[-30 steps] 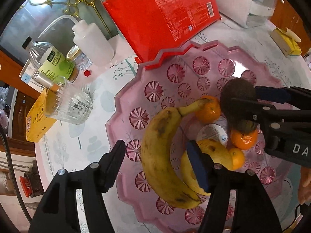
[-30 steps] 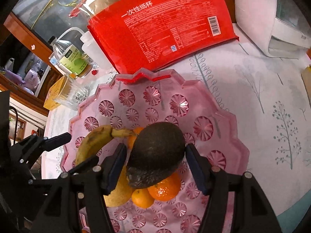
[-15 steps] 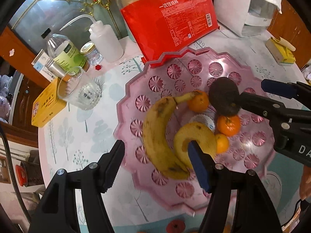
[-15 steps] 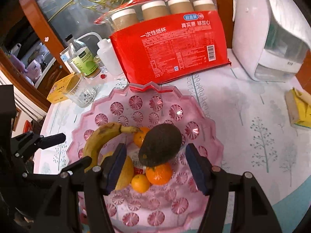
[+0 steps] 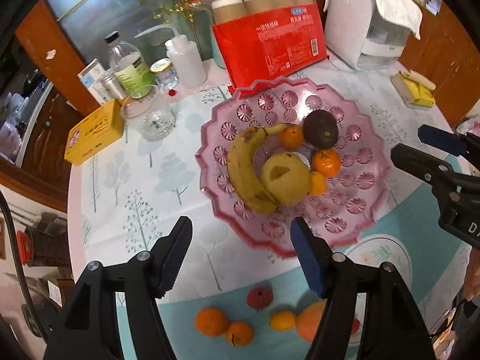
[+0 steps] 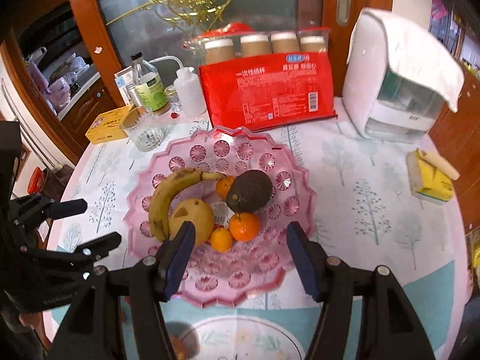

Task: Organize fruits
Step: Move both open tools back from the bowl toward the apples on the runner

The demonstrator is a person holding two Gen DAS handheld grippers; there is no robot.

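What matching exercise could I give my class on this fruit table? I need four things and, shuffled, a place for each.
Things:
1. avocado
2. banana
3. red fruit
4. yellow box

Places:
A. on the table outside the pink tray, near the front edge
B. beside the clear glass
C. in the tray, curved around the yellow pear
D. in the tray, above the largest orange

Pairs: 1-D, 2-C, 3-A, 4-B

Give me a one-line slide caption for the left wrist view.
Open left gripper above a pink tray holding banana, pear, avocado and oranges; more fruit waits on the table below.
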